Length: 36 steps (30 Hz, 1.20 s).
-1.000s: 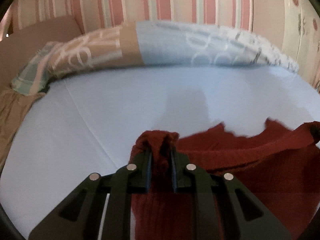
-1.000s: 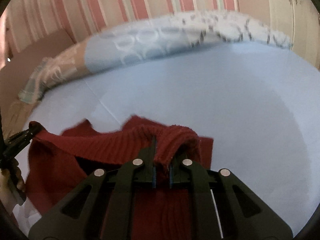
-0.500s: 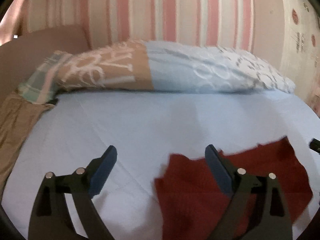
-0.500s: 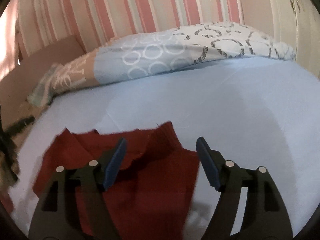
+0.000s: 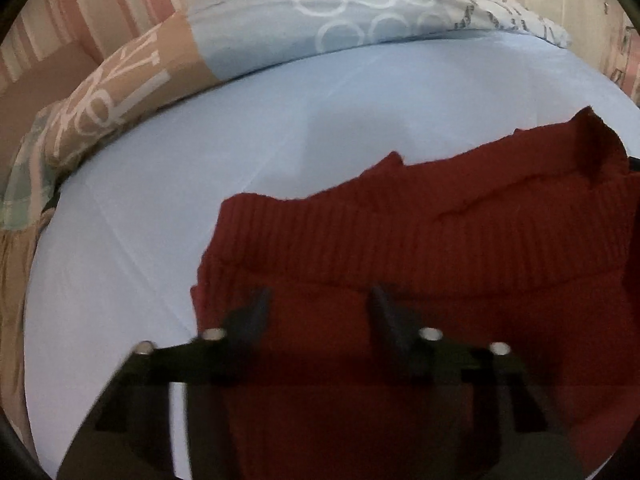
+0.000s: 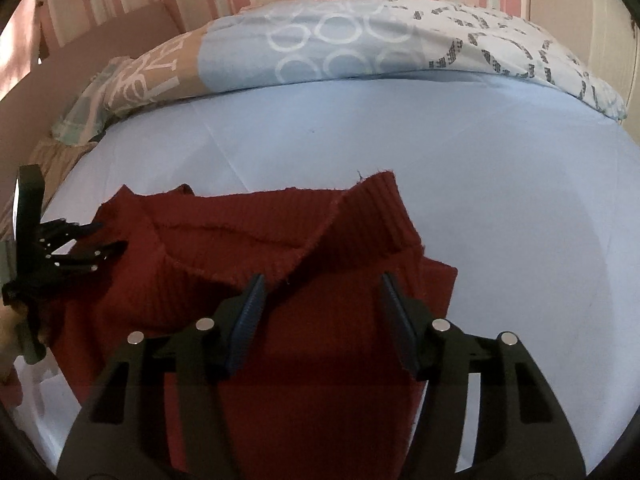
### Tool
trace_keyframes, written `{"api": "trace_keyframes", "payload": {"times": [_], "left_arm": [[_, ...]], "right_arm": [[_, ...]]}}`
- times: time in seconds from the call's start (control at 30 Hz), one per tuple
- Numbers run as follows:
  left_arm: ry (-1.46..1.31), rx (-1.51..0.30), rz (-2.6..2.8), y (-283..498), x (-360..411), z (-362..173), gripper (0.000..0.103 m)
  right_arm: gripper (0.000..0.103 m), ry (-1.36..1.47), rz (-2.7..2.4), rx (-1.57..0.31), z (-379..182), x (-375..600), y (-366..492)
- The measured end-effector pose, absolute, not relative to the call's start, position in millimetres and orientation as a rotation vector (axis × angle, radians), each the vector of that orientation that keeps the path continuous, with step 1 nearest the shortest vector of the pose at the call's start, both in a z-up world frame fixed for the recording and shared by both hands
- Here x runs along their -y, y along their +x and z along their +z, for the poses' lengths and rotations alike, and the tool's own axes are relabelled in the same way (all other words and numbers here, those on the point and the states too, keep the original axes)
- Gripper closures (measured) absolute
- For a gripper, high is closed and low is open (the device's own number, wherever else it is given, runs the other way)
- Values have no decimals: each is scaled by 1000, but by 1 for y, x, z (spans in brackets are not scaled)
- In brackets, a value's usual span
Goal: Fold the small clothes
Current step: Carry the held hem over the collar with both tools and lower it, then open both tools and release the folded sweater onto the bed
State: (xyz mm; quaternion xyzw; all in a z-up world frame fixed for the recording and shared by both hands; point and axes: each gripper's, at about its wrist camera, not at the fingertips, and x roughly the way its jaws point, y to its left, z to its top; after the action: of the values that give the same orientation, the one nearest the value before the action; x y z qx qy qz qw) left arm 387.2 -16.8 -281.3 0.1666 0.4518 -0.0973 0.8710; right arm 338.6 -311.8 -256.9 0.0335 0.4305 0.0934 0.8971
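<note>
Both grippers have let go of the red knit (image 6: 320,300), which now lies on the bed (image 6: 440,152). The left gripper (image 5: 318,304) and right gripper (image 6: 320,296) hover over it, jaws apart and just closing, likely for the next fold.

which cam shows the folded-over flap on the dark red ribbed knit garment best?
Right wrist. The dark red ribbed knit garment is sharp there, and its folded-over flap shows whole on the pale blue bedsheet. Left wrist shows the garment blurred, with the flap pushed to the right edge and partly cut off.
</note>
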Motion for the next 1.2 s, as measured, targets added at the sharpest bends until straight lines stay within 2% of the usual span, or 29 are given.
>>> {"api": "trace_keyframes", "payload": {"times": [0.03,0.13,0.33,0.4,0.5,0.57,0.6,0.63,0.7,0.77,0.93,1.1,1.2], "left_arm": [[360,-944,-183,390,17,-281,83],[318,-935,-169,399,8,-273,91],[181,-871,-76,413,-30,-253,91],[130,-924,-93,416,-37,-260,90],[185,-927,-106,409,-29,-266,84],[204,-894,-113,399,-26,-260,65],[189,-878,-117,396,-28,-255,47],[174,-868,-121,393,-30,-252,40],[142,-867,-131,389,-34,-246,40],[142,-876,-139,386,-35,-247,40],[177,-887,-129,381,-35,-254,40],[204,-882,-120,376,-34,-257,40],[233,-888,-105,376,-35,-263,40]], "right_arm": [[43,62,188,-898,-259,312,339],[44,53,168,-904,-261,315,338],[43,63,155,-916,-267,322,335],[43,66,157,-918,-266,322,337],[43,49,166,-925,-261,316,346],[42,54,181,-970,-263,310,359],[42,50,180,-1009,-268,307,370],[42,38,173,-1024,-271,304,375],[42,16,171,-1073,-281,298,386],[51,4,172,-1091,-285,295,390],[91,10,168,-1065,-280,298,390],[93,90,49,-907,-253,326,382],[93,170,37,-958,-262,342,393]]}}
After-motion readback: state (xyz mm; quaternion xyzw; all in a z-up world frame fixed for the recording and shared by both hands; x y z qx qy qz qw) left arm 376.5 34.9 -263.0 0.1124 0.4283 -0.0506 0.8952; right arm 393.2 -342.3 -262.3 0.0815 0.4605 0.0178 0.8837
